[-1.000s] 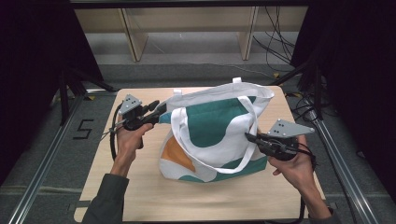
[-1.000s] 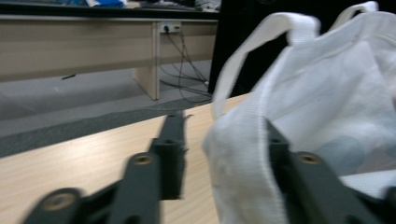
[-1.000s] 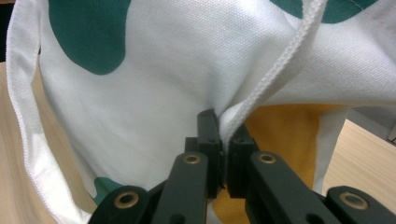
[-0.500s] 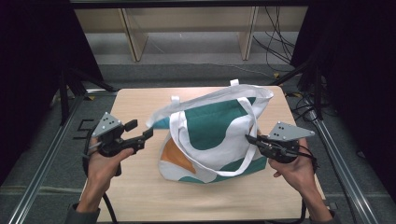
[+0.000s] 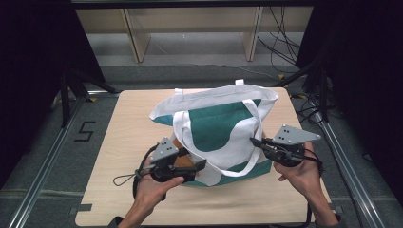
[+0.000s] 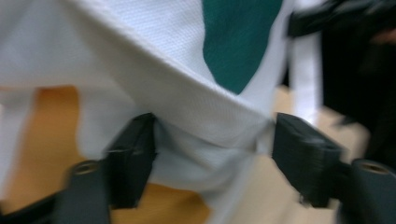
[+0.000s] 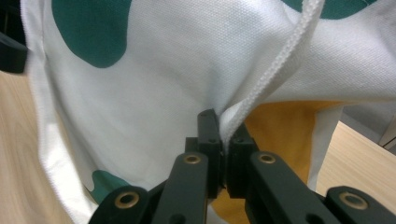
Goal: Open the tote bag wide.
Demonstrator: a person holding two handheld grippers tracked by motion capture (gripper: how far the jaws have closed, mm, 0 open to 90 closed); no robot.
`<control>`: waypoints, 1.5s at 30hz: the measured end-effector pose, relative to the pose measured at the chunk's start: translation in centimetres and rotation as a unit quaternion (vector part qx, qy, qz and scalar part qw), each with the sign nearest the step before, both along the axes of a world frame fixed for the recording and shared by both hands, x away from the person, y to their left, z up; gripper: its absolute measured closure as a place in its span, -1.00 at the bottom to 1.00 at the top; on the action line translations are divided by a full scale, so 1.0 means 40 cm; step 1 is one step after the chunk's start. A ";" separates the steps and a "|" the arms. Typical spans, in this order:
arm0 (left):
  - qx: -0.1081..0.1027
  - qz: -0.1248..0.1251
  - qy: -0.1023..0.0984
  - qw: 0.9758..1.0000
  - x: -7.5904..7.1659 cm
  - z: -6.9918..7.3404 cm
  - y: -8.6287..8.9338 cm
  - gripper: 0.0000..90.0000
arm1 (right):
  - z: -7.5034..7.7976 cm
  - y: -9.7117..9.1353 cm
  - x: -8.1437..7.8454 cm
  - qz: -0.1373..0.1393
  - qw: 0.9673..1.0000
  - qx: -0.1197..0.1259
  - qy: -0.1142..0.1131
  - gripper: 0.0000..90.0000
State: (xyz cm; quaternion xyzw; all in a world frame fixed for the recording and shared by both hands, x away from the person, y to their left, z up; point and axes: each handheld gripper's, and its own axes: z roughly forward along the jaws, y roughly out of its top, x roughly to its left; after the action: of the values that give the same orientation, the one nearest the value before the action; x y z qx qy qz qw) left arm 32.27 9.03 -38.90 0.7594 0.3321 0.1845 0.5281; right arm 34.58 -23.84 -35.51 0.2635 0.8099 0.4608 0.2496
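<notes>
Pale wooden tabletop (image 5: 128, 128): white, green and orange canvas tote bag (image 5: 218, 128) at centre. Right gripper (image 5: 256, 143) clenched on bag's strap; left gripper (image 5: 197, 166), jaws just widening, straddles unpinched lower cloth. Handling unfinished.

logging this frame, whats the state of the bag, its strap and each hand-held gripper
bag: on the table, mouth open, fabric slack
strap: pinched with bag fabric in the right hand-held gripper
left hand-held gripper: jaws apart, just been opening, bag fabric between them, pads not pressing
right hand-held gripper: shut on the strap
</notes>
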 end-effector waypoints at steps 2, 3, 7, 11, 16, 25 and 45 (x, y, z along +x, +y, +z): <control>0.026 -0.001 -0.024 0.999 0.003 -0.011 -0.002 0.27 | 0.001 -0.002 0.000 0.001 1.000 -0.003 -0.005 0.96; 0.030 -0.005 -0.027 0.999 0.004 -0.016 0.001 0.45 | 0.000 -0.002 -0.001 0.001 1.000 -0.002 -0.005 0.96; 0.044 -0.017 -0.035 0.998 0.004 -0.037 0.004 0.81 | -0.002 -0.002 -0.008 0.003 1.000 0.002 -0.009 0.96; 0.061 -0.034 -0.040 0.997 0.002 -0.068 0.001 0.89 | -0.006 -0.005 -0.029 0.008 1.000 -0.011 -0.007 0.96; 0.090 -0.038 -0.035 0.995 -0.005 -0.133 -0.023 0.96 | -0.031 -0.002 -0.059 0.025 0.999 -0.022 0.005 0.97; 0.142 -0.036 -0.042 0.988 0.014 -0.178 -0.045 0.96 | -0.147 0.044 -0.045 0.037 0.995 -0.078 0.055 0.97; 0.226 -0.048 -0.039 0.972 0.058 -0.271 -0.065 0.96 | -0.244 0.036 -0.012 0.025 0.986 -0.114 0.119 0.97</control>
State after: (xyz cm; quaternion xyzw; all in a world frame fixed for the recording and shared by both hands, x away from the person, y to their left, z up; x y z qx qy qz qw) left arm 34.59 6.44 -49.75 0.8663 0.2243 0.2583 0.3639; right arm 34.11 -22.41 -45.26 0.2662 0.8874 0.3367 0.1681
